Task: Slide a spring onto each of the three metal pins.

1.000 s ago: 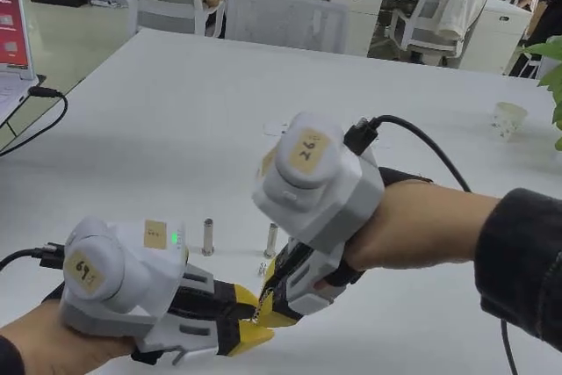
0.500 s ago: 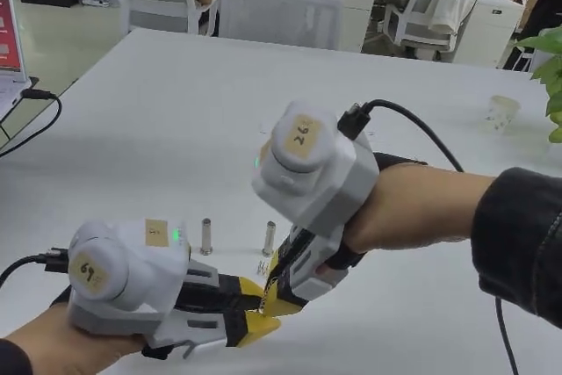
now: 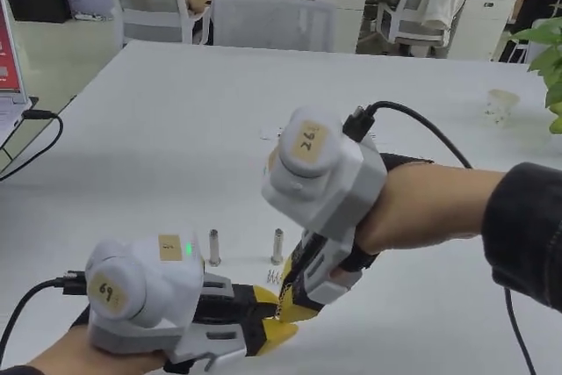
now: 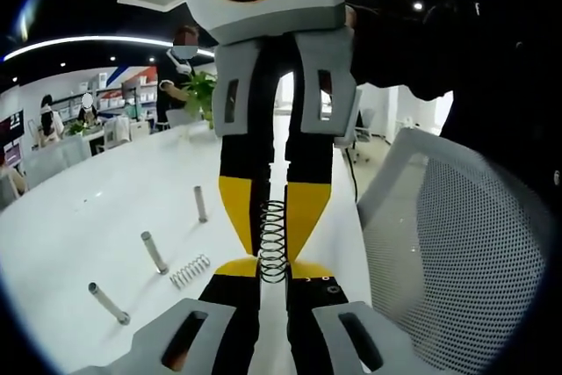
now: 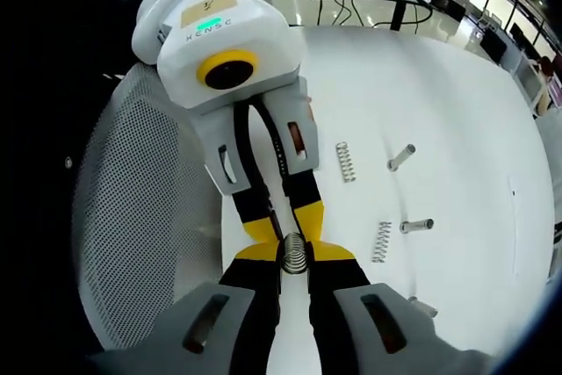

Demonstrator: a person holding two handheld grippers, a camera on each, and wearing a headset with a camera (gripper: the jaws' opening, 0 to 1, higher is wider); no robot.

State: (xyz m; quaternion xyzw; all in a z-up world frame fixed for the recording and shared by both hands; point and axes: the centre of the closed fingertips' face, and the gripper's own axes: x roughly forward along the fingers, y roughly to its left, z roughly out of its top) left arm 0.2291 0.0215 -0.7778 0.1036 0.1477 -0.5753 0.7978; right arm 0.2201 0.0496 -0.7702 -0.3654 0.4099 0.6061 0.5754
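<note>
A white table [image 3: 263, 94] spans the head view. At its bottom centre, the left gripper [image 3: 272, 322] is met tip to tip by the right gripper [image 3: 286, 305], angled down from the right. Both pairs of jaws are closed on one spring [image 4: 274, 239]. Three upright metal pins [image 4: 154, 252] are seen at lower left of the left gripper view, with a loose spring [image 4: 190, 270] lying beside them.

Three bare metal pins [image 4: 154, 252] [image 4: 201, 204] [image 4: 108, 303] upright in a row. Two loose coil springs [image 5: 346, 162] [image 5: 382, 241] lying flat beside them. Another spring [image 4: 274, 239] pinched in the air.
</note>
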